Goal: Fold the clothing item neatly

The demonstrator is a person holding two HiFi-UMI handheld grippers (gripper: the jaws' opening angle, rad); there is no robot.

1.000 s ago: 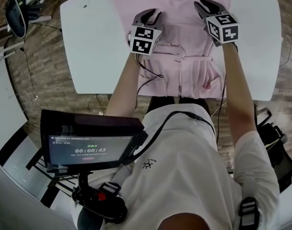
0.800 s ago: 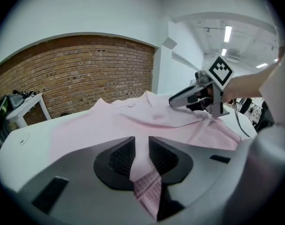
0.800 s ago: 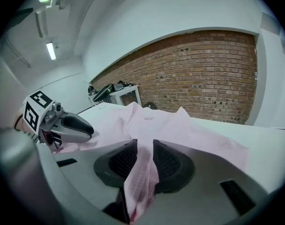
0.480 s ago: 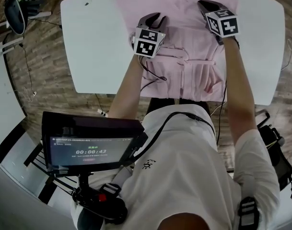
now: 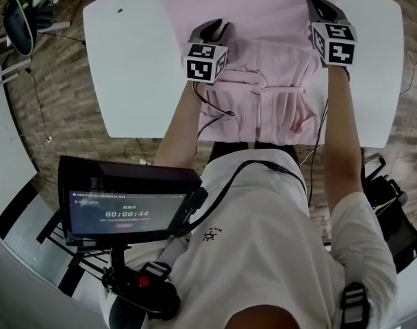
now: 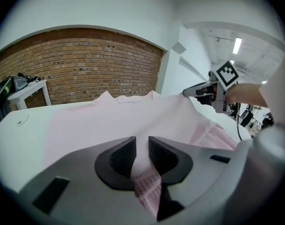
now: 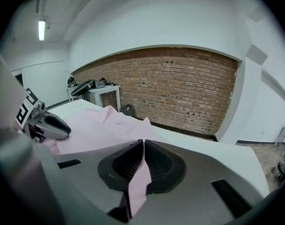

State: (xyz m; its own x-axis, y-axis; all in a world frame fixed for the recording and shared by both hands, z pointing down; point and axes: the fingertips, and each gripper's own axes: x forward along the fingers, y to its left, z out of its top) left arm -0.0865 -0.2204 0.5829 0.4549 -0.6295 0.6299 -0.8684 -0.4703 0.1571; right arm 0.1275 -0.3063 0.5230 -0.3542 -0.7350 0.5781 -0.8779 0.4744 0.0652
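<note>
Against a second ago: right gripper [image 7: 143, 156] carried outward, from over the pink shirt [image 5: 263, 53] to its right-hand edge, jaws just closing on the way. Left gripper [image 6: 142, 149] hardly shifted.

Between the right jaws now, a thin fold of the pink cloth, pads nearly meeting on it, a tail of fabric hanging behind them. Between the left jaws, a thicker bunch of the same shirt, pads a little apart and pressing on it from both sides. Gripping on both sides, then, neither empty.

Ahead of both sets of jaws, the rest of the shirt, flat on the white table [image 5: 126, 60], collar at the far end, hem reaching the near edge. Long axis running straight away from the jaws, not across them. Right gripper off to the right of the left jaws and slightly further ahead; cloth between the two rumpled rather than taut.

Judging from this: a lift of the two pinched points, either along that axis toward the collar or across toward the midline; cannot tell which. Calls for both hands level and equally far along, else a skewed fold.
</note>
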